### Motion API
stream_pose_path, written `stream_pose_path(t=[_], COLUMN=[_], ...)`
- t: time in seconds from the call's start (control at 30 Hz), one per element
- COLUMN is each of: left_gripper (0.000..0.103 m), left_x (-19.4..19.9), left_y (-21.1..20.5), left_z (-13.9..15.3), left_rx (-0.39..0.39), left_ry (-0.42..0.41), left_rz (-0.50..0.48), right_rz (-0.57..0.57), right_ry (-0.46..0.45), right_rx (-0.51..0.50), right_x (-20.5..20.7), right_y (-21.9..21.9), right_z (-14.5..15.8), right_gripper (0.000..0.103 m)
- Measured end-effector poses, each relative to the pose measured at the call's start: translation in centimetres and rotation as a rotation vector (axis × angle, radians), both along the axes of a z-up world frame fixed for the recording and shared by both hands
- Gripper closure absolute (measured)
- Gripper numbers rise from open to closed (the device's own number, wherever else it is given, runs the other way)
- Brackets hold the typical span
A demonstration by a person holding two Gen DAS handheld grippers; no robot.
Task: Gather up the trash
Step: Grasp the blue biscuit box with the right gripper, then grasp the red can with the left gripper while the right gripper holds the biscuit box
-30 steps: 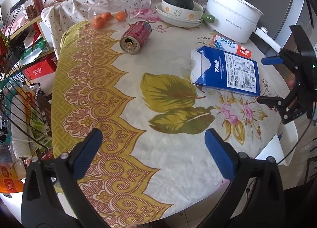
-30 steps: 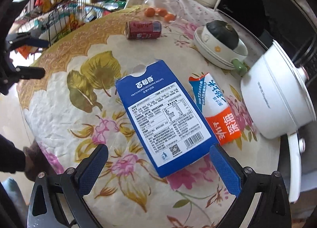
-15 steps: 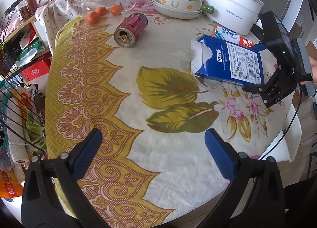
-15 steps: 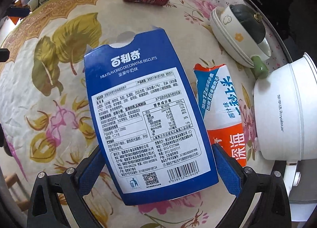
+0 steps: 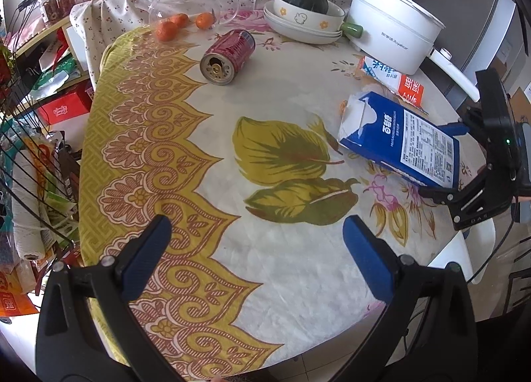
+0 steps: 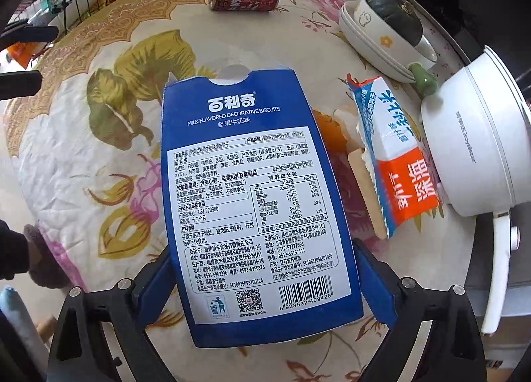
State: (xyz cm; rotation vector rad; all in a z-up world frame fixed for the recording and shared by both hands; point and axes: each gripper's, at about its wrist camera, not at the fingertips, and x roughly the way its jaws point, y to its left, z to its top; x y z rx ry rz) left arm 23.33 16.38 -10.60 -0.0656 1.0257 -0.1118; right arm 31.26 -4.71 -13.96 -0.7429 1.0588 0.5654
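so the right gripper (image 6: 262,282) is down over the blue biscuit box (image 6: 255,196) on the table (image 5: 232,136), fingers (image 6: 159,269) closing in on either side of its near end, and from here they look right up against the cardboard but I can't say they're actually pressing yet. My worry: that box is open at the far end and looks empty, so a hard squeeze could just crush it, or it could pivot and flop out on the lift since only one end is caught. It's also lying over the edge of the torn orange and white wrapper (image 6: 395,163), which might get dragged along. The left gripper (image 5: 255,249) hangs spread wide over bare cloth, holding nothing, and the red can (image 5: 229,56) lies on its side further back
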Motion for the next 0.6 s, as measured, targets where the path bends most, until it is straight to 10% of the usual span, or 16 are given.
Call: stream_pose_path(t=[0.6], left_gripper=[0.001], left_x=[8.1], left_y=[-1.2], left_z=[-0.7], left_rx=[0.112], left_ry=[-0.013], left_rz=[-0.039], right_rz=[-0.352], right_ry=[-0.025], right_rx=[0.213], right_x=[-4.0], right_y=[-8.1], right_z=[3.7], right_gripper=[0.008])
